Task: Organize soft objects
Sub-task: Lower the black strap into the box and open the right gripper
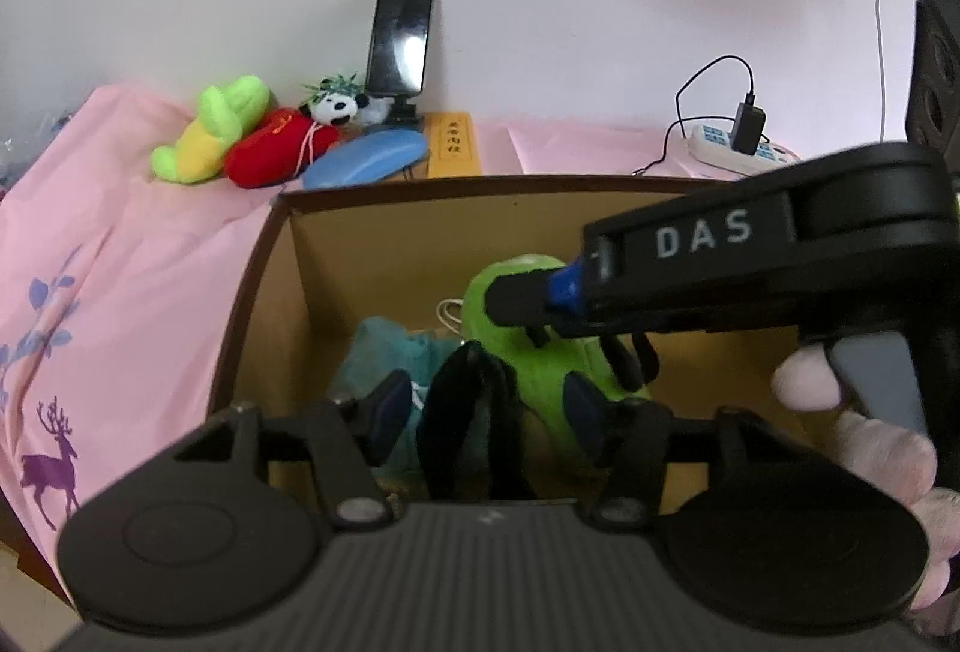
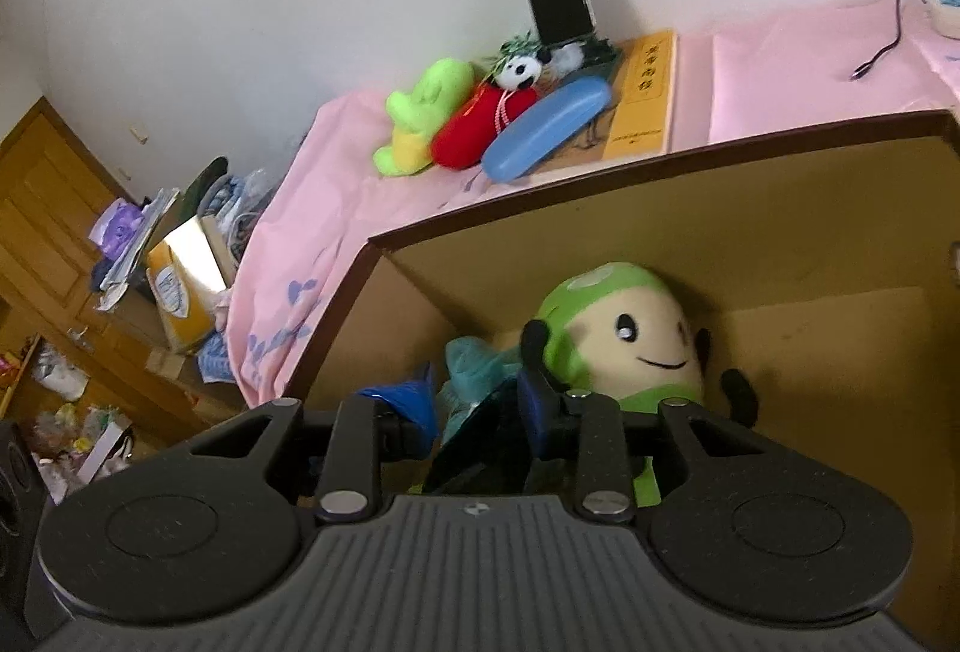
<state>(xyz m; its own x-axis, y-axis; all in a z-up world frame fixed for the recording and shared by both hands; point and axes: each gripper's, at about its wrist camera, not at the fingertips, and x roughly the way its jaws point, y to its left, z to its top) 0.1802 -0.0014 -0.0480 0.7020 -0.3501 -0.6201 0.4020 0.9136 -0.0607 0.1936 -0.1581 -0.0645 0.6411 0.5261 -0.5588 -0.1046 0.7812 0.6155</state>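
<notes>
Both grippers reach into the box (image 1: 384, 262). Left gripper (image 1: 486, 406) stands open, a black strap between its jaws, pads apart from it. Right gripper (image 2: 480, 406) is partly open; whether it grips the strap I cannot tell. Green doll (image 2: 624, 334) lies inside, teal cloth (image 2: 474, 358) beside it.

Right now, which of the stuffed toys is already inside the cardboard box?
The smiling green-and-cream plush, leaning against the box wall. The lime frog-like toy, red plush and panda lie outside on pink cloth.
</notes>
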